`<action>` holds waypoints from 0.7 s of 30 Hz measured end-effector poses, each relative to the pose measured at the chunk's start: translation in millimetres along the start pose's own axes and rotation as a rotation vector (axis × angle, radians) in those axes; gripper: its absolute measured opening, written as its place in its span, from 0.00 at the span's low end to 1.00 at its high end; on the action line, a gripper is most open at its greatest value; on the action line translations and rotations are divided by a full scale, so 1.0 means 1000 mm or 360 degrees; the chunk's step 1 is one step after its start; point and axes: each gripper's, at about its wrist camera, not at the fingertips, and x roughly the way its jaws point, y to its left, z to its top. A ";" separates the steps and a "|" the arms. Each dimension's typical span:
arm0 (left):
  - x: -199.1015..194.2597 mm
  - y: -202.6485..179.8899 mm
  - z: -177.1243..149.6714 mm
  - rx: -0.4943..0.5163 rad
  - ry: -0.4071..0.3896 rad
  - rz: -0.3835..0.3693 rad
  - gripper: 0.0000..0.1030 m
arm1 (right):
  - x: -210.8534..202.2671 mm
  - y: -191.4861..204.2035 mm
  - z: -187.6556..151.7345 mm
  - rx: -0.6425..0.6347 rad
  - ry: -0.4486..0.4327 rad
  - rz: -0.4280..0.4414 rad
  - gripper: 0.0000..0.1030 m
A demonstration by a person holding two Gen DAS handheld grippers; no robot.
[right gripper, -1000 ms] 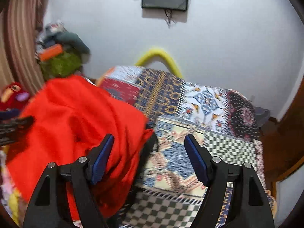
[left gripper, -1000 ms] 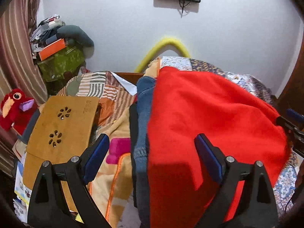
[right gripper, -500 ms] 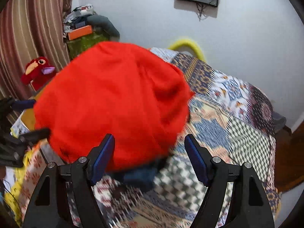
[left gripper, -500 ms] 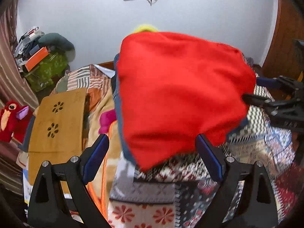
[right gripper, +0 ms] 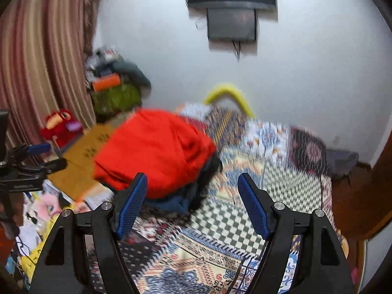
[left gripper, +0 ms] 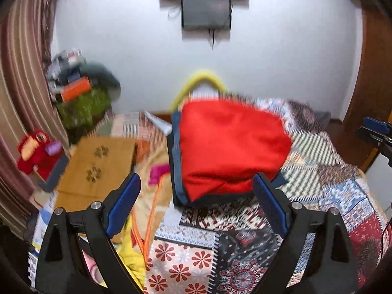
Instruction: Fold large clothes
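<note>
A folded red garment (left gripper: 230, 144) lies on top of a stack of darker folded clothes (left gripper: 177, 161) on the patchwork-covered bed (left gripper: 318, 186), near its far left side. The left claw (left gripper: 196, 205) and the right claw (right gripper: 192, 205) both hang above the bedspread with jaws spread wide and nothing between them, apart from the stack.

My way forward is blocked by the folded red garment (left gripper: 230, 144) on its dark stack (right gripper: 171, 203). To its right the patchwork bedspread (right gripper: 264, 171) lies bare, free passage. On the left a wooden lap table (left gripper: 95, 164) and a red plush toy (left gripper: 34, 152) crowd the edge beside the striped curtain (right gripper: 41, 68).
</note>
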 end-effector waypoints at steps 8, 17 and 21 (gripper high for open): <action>-0.121 -0.036 0.006 0.0045 -0.0438 0.0006 0.90 | -0.090 0.029 0.003 0.0061 -0.0346 0.0120 0.71; -0.209 -0.052 -0.021 -0.0076 -0.0758 0.0004 0.90 | -0.167 0.062 -0.017 0.0011 -0.0659 0.0105 0.71; -0.228 -0.058 -0.032 -0.0083 -0.0842 0.0035 0.90 | -0.177 0.073 -0.024 -0.0020 -0.0702 0.0100 0.71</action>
